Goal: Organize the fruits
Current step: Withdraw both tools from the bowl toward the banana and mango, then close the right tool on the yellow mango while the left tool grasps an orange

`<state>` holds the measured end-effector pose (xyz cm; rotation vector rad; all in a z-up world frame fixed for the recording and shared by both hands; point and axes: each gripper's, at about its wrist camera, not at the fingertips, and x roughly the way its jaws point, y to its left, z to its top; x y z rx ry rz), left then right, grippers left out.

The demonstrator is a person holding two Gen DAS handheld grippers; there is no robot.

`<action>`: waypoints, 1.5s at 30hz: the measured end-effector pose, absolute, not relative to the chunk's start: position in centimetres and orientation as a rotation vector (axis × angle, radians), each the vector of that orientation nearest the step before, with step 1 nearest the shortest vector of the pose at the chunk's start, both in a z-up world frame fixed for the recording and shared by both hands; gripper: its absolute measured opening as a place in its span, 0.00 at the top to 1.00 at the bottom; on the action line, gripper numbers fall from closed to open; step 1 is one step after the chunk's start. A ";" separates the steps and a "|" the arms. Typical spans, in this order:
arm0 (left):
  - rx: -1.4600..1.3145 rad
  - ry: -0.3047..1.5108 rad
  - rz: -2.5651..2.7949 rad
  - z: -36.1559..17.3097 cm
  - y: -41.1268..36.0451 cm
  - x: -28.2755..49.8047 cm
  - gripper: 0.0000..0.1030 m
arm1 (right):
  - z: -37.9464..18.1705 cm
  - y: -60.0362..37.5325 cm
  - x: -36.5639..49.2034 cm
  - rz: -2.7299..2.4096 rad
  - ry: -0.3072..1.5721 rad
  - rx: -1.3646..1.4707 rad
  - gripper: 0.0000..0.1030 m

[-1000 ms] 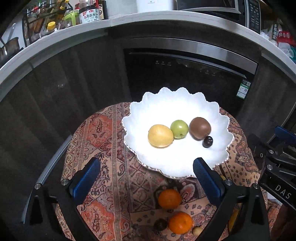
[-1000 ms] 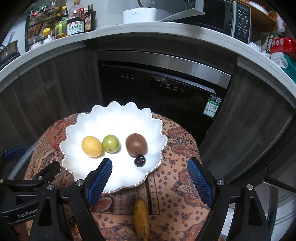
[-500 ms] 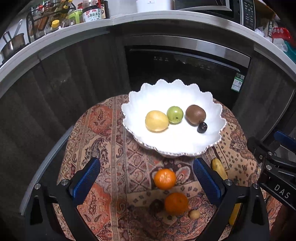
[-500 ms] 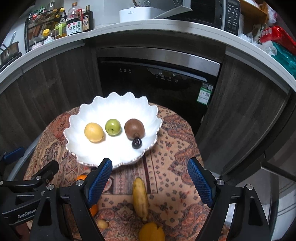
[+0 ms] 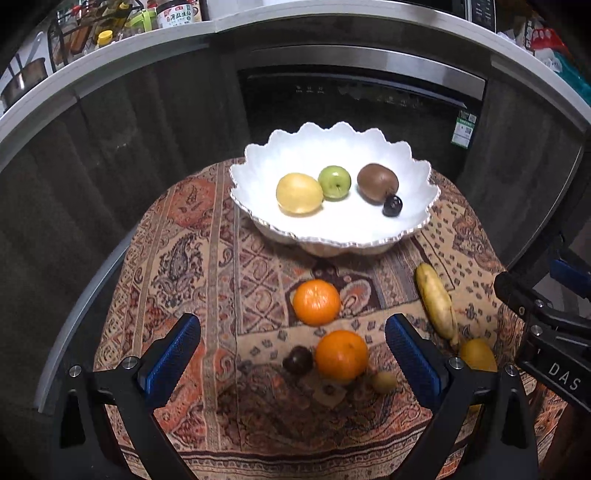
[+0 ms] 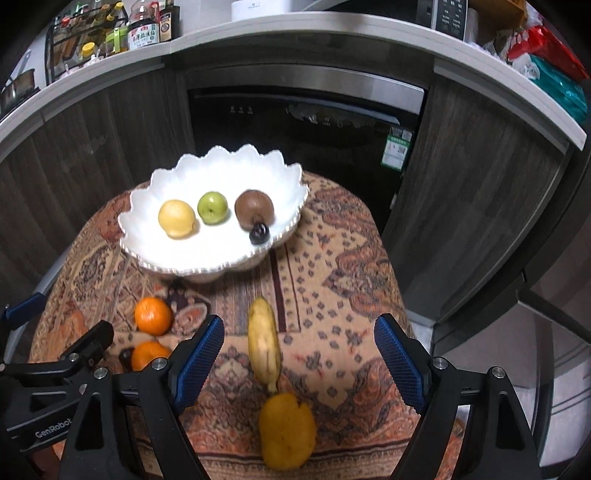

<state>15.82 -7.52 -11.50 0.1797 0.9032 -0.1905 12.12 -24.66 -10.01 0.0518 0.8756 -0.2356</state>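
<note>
Lying between the right tool's (image 6: 299, 354) spread-apart pads (touching neither), the banana (image 6: 263, 345) rests untouched.

Cloth: patterned paisley tablecloth (image 5: 207, 280) in red, tan and brown, covering the round table.
Appliance: black built-in dishwasher (image 6: 306, 122) with a steel strip on top and a green sticker (image 6: 397, 144).
Cabinets: dark wood-grain fronts (image 6: 469, 184) either side.
Counter: pale worktop (image 5: 110, 79) carrying sauce bottles (image 6: 143, 34), a pot (image 5: 22, 79), a microwave (image 6: 443, 14).
</note>
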 end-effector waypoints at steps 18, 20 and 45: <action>0.193 0.932 -0.164 -14.9 -6.6 14.0 0.01 | -15.6 -24.0 9.3 -0.235 0.989 0.054 0.18; 0.191 0.942 -0.165 -15.3 -6.5 13.9 0.01 | -15.9 -23.9 9.2 -0.237 0.993 0.054 0.18; 0.182 0.965 -0.175 -18.2 -6.6 13.2 0.01 | -19.7 -24.3 9.3 -0.208 1.084 0.114 0.44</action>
